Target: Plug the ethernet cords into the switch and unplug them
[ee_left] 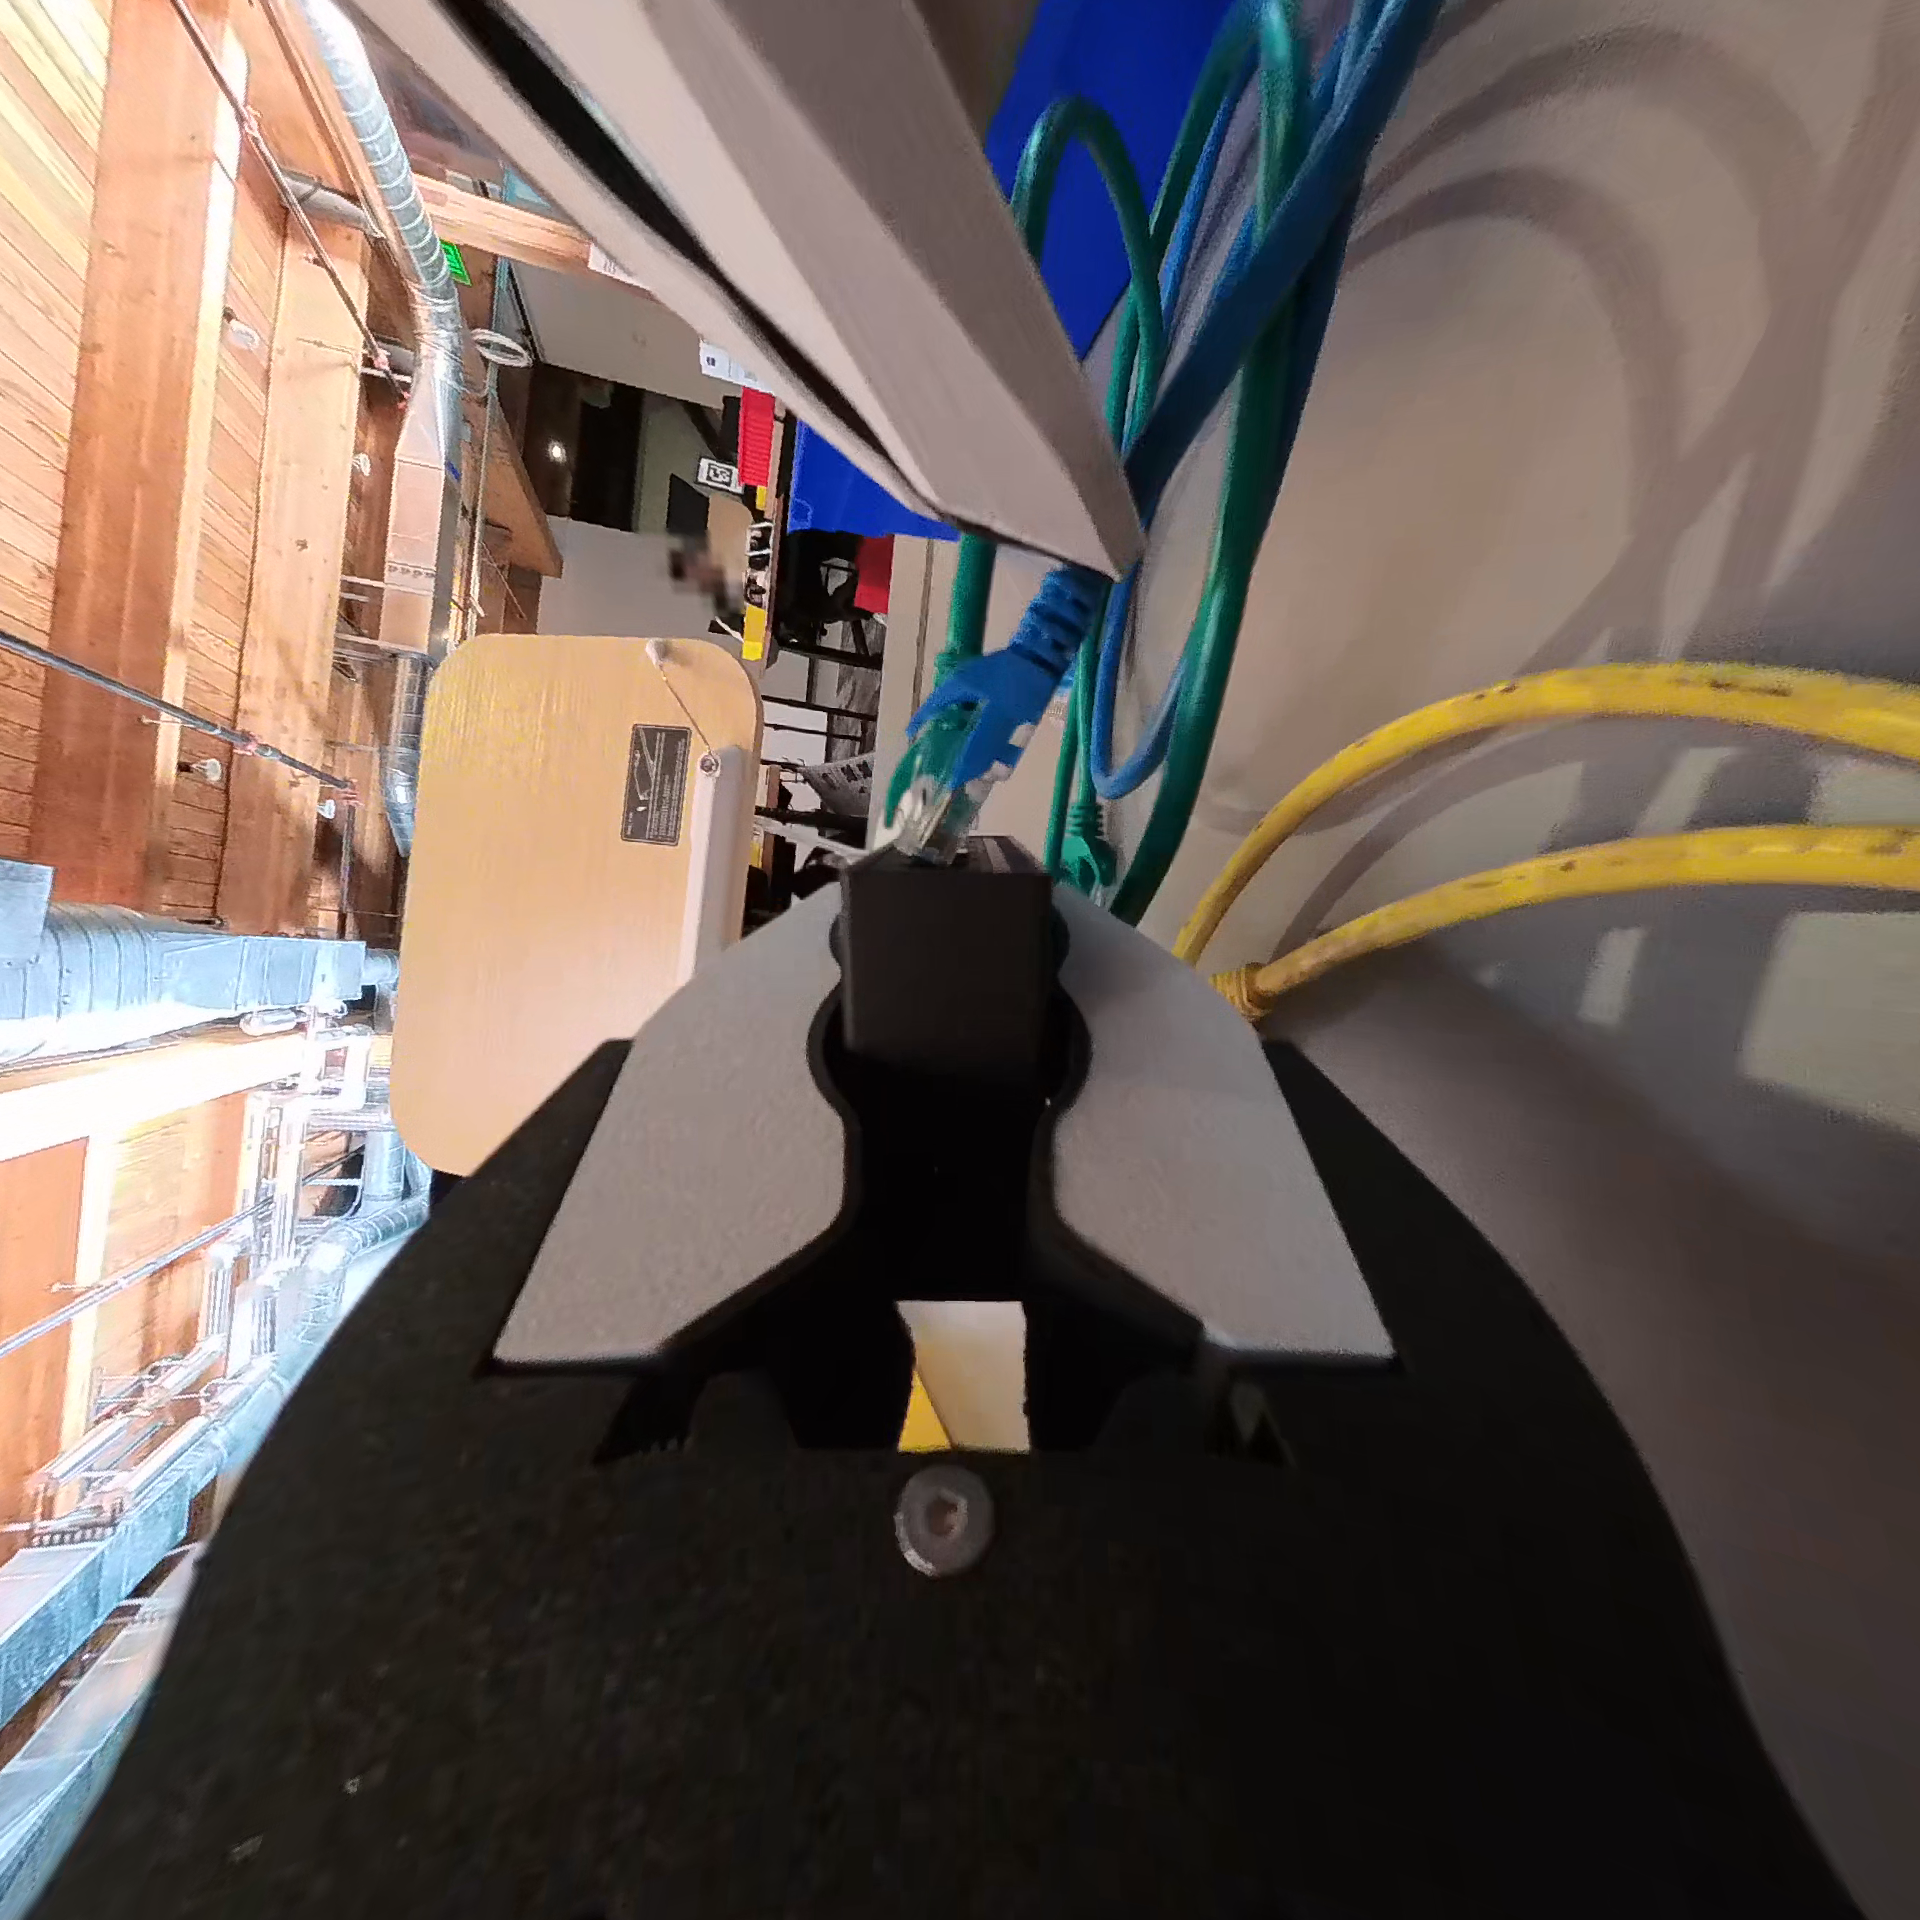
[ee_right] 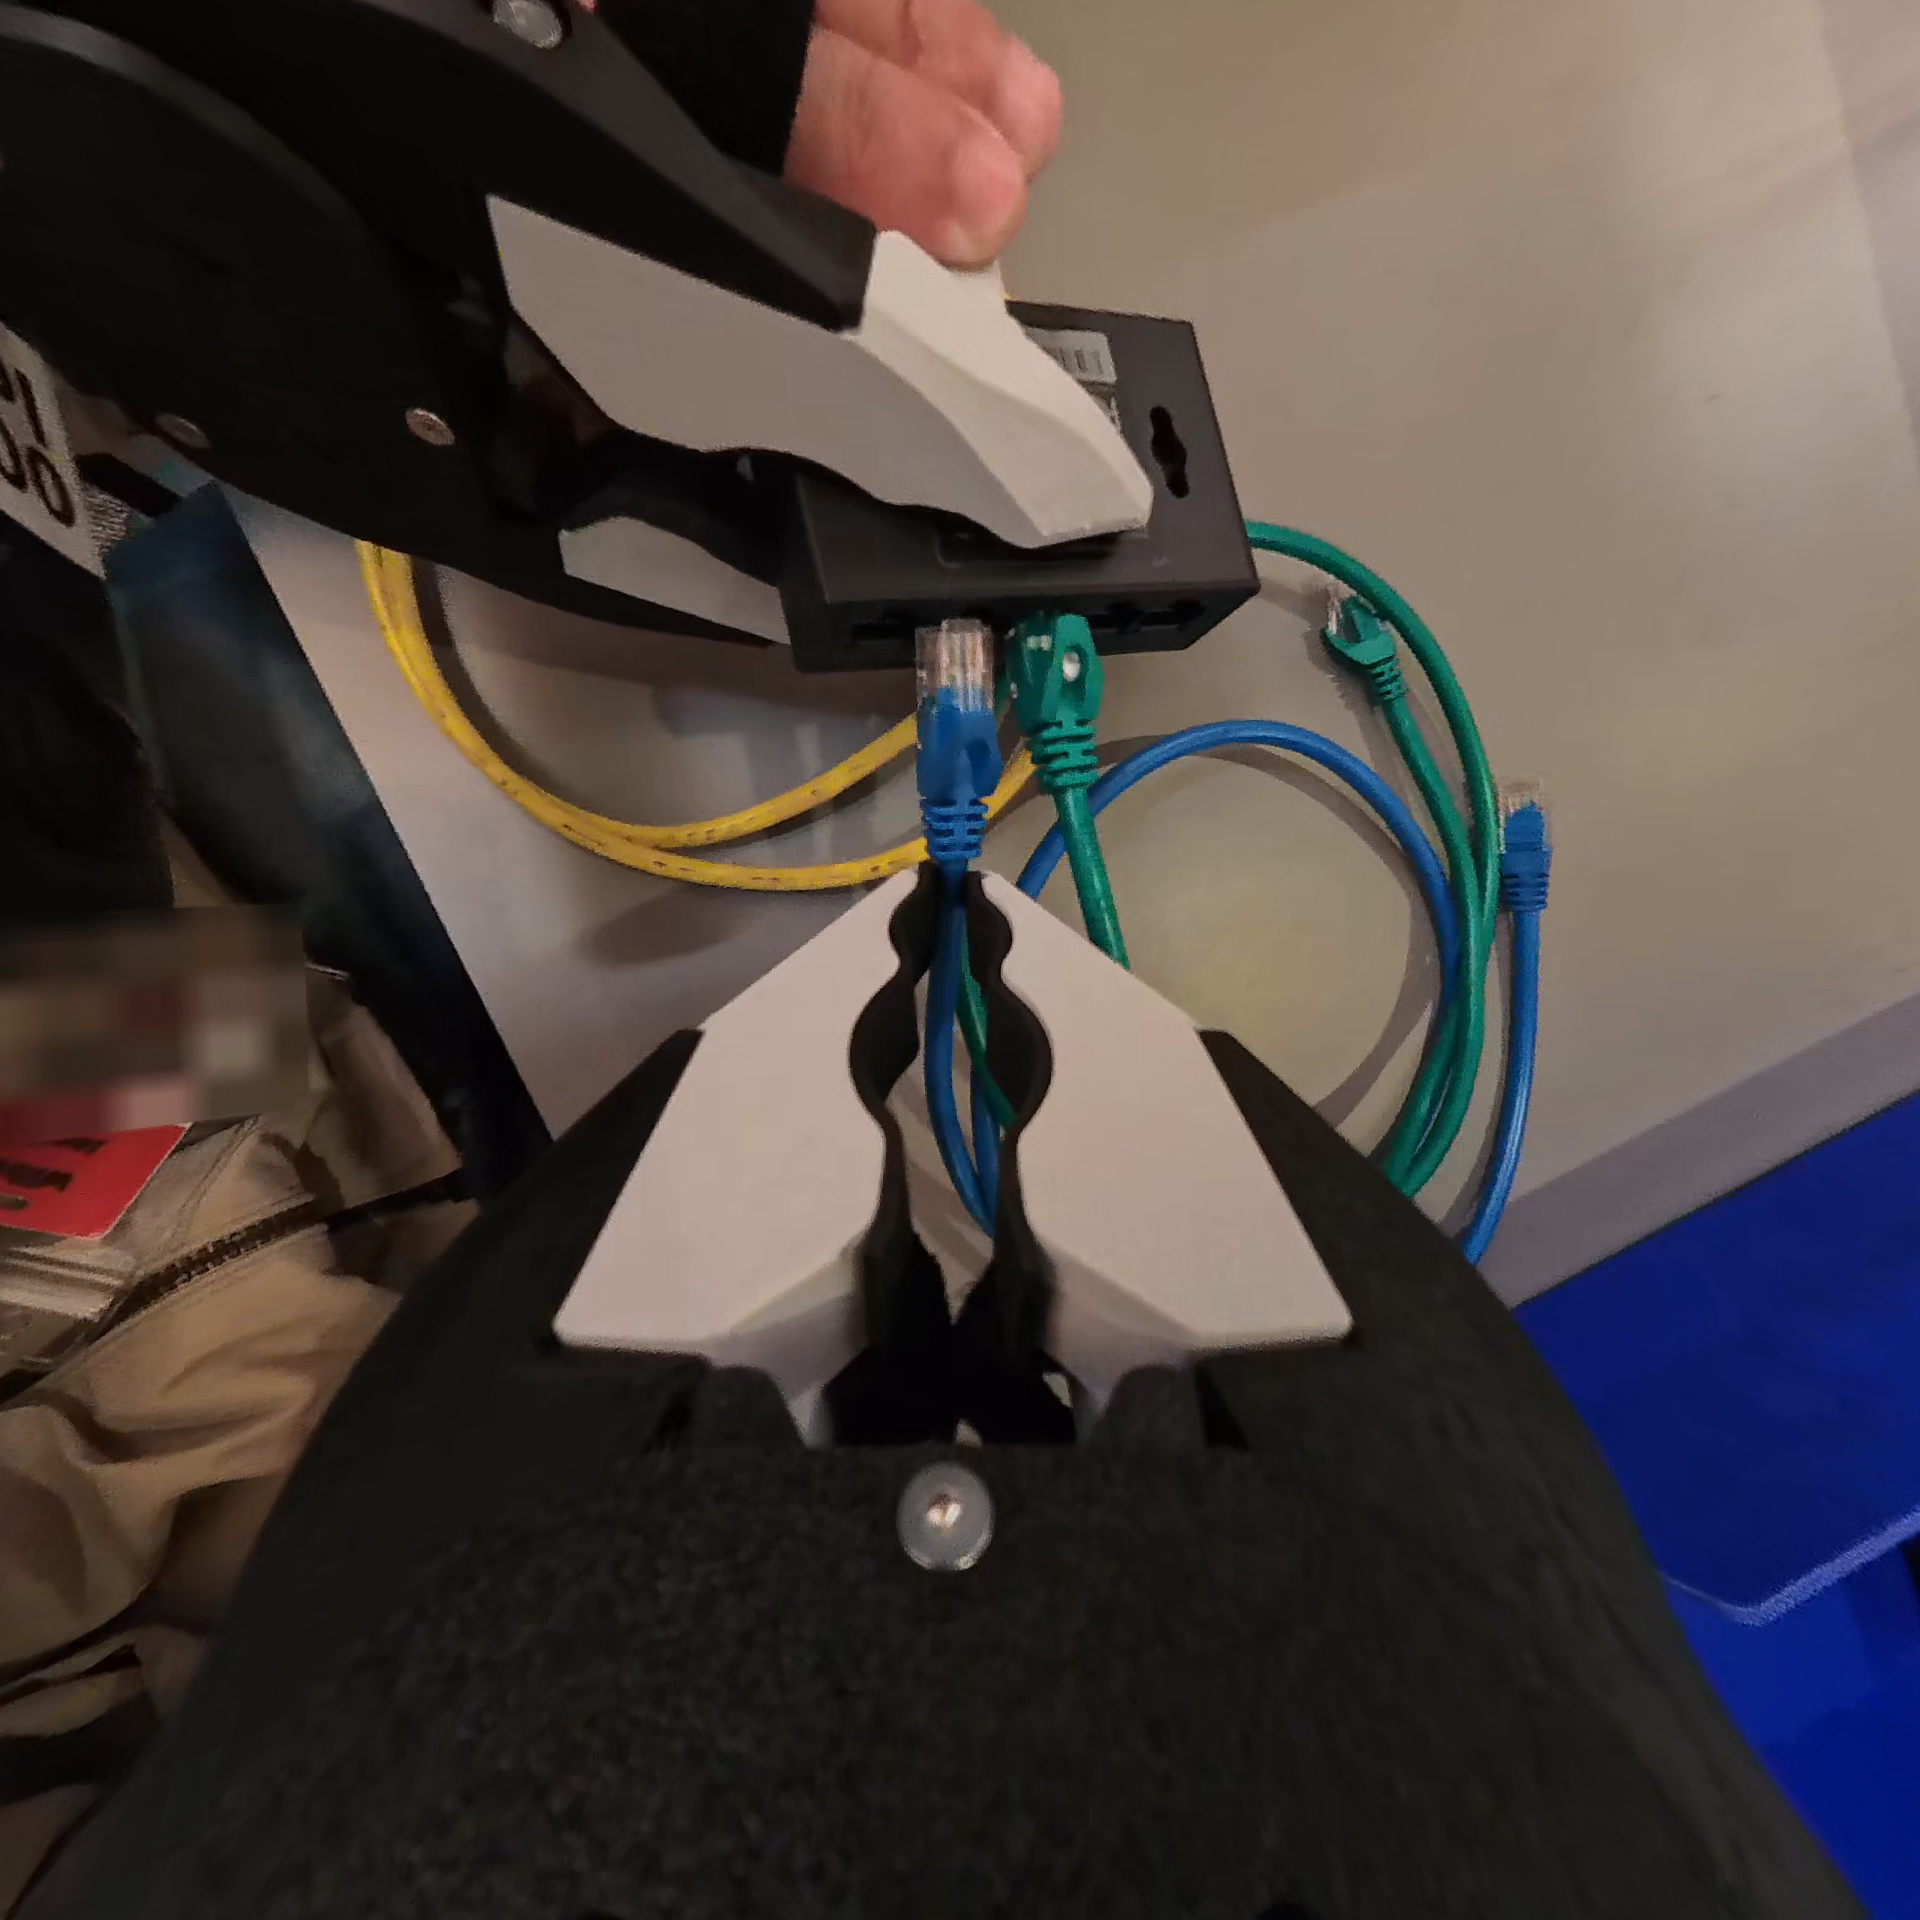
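Note:
My left gripper (ee_left: 945, 914) is shut on the small black switch (ee_left: 940, 966) and holds it by its end. In the right wrist view the switch (ee_right: 1195, 561) hangs above the table with the left gripper's upper finger (ee_right: 935, 395) across it. A green ethernet plug (ee_right: 1055, 675) sits in one port. My right gripper (ee_right: 951, 883) is shut on a blue cord (ee_right: 951, 821) just behind its plug. The clear plug tip (ee_right: 951, 655) is at the mouth of the neighbouring port. I cannot tell whether it is partly in.
Two yellow cords (ee_right: 623, 821) loop on the beige table (ee_right: 1507, 312) under the switch. A loose green plug (ee_right: 1356, 634) and a loose blue plug (ee_right: 1522, 831) lie to the right. A blue surface (ee_right: 1714, 1403) lies past the table edge. A person's hand (ee_right: 914, 114) holds the left gripper.

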